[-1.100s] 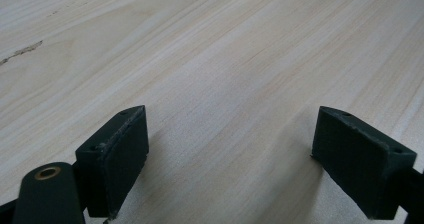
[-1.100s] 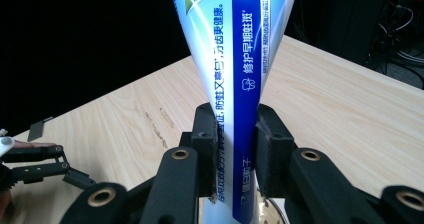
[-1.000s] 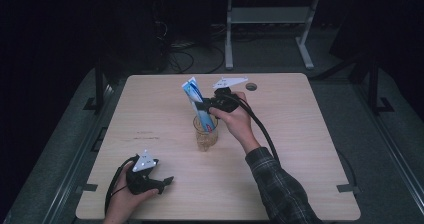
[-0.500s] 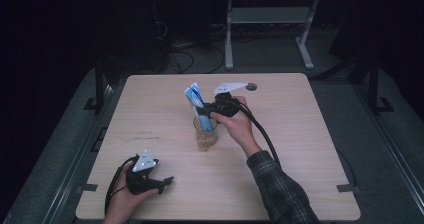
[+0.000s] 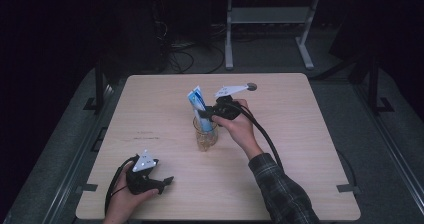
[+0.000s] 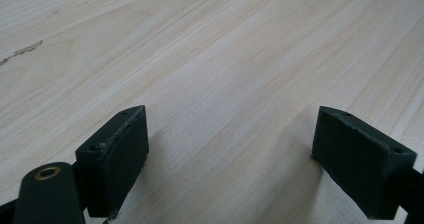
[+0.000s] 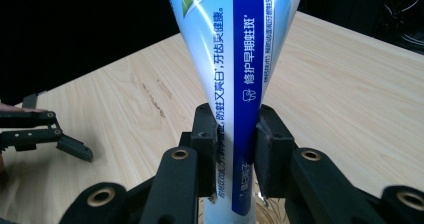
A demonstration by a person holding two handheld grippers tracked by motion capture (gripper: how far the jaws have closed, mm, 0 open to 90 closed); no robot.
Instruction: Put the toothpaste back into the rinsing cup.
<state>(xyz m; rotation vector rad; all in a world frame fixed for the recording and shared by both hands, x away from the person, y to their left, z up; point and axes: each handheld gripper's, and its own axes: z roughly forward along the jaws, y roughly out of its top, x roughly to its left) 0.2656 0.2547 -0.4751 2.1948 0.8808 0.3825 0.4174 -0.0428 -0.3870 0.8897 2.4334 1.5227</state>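
A blue and white toothpaste tube (image 5: 197,104) stands upright in a clear glass cup (image 5: 205,134) at the middle of the wooden table (image 5: 300,134). My right gripper (image 5: 205,115) is shut on the tube just above the cup's rim. In the right gripper view both pads press on the tube (image 7: 235,84), whose wide crimped end points up. My left gripper (image 5: 161,183) rests near the table's front left edge, its jaws wide open. In the left gripper view its pads (image 6: 117,149) stand apart over bare wood with nothing between them.
A small dark round mark (image 5: 251,86) lies on the table behind the cup. Metal desk legs (image 5: 229,34) and cables stand on the dark floor beyond the far edge. The other gripper (image 7: 55,136) lies at the left of the right gripper view.
The right hand and the tube have shifted only slightly at the cup. The left gripper has stayed in place.
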